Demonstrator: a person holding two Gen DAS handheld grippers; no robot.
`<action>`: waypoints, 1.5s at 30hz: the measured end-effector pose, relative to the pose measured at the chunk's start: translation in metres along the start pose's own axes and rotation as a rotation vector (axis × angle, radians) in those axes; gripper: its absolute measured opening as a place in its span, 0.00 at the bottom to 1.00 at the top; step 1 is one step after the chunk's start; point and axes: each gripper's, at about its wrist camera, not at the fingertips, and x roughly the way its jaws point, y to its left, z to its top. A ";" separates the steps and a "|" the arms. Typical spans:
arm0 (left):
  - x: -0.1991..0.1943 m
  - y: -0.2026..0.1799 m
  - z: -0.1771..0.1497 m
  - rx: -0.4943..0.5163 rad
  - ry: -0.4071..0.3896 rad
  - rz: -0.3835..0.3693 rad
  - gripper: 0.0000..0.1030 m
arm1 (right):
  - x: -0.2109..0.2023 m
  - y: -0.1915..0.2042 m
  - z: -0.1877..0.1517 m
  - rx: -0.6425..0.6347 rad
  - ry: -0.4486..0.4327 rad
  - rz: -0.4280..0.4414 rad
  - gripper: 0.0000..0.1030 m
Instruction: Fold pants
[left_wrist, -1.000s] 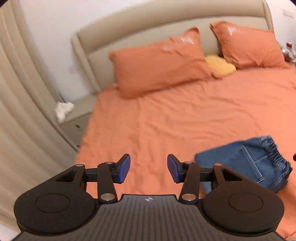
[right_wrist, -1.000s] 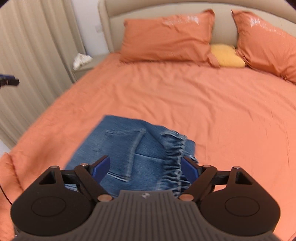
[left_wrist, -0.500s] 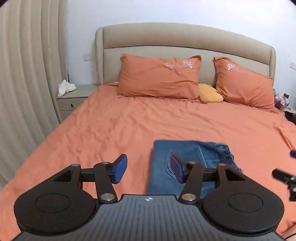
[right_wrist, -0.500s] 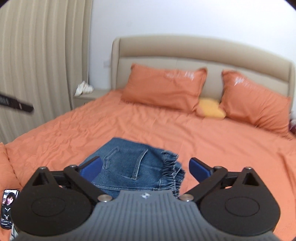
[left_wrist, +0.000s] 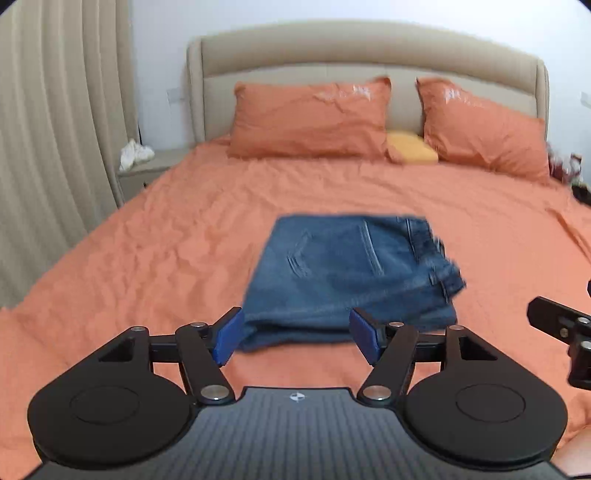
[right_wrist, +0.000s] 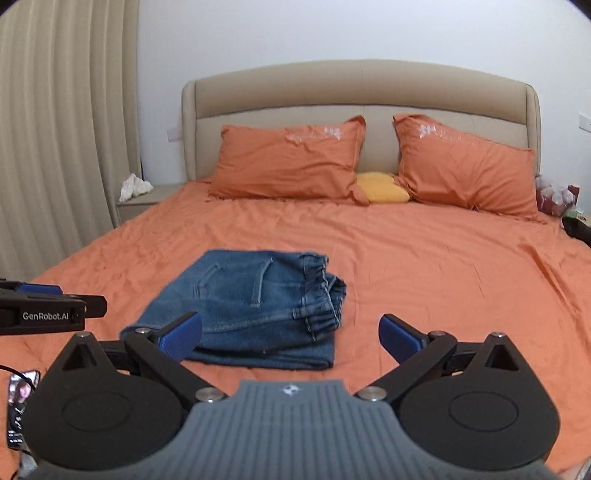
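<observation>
Left tool (left_wrist: 295, 338): wide open, holding nothing, just in front of the pants.
Right tool (right_wrist: 291, 338): wide open, holding nothing.
Pants (right_wrist: 251, 302): blue, folded in a flat pile on the bed (right_wrist: 424, 266).
Pillows (right_wrist: 291, 166): orange, at the far end.

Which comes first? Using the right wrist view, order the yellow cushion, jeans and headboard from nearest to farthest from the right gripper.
From the right gripper:
1. Jeans, just ahead, slightly left.
2. Yellow cushion, between the pillows.
3. Headboard, behind everything, against the wall.
</observation>
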 end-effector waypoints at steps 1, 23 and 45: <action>0.003 -0.004 -0.004 0.013 0.014 0.004 0.74 | 0.003 -0.001 -0.002 0.005 0.017 -0.002 0.95; 0.009 -0.015 -0.016 0.035 0.081 -0.001 0.74 | 0.015 0.000 -0.015 -0.031 0.056 -0.021 0.95; 0.003 -0.022 -0.012 0.046 0.075 -0.010 0.74 | 0.010 -0.003 -0.015 -0.030 0.060 -0.026 0.95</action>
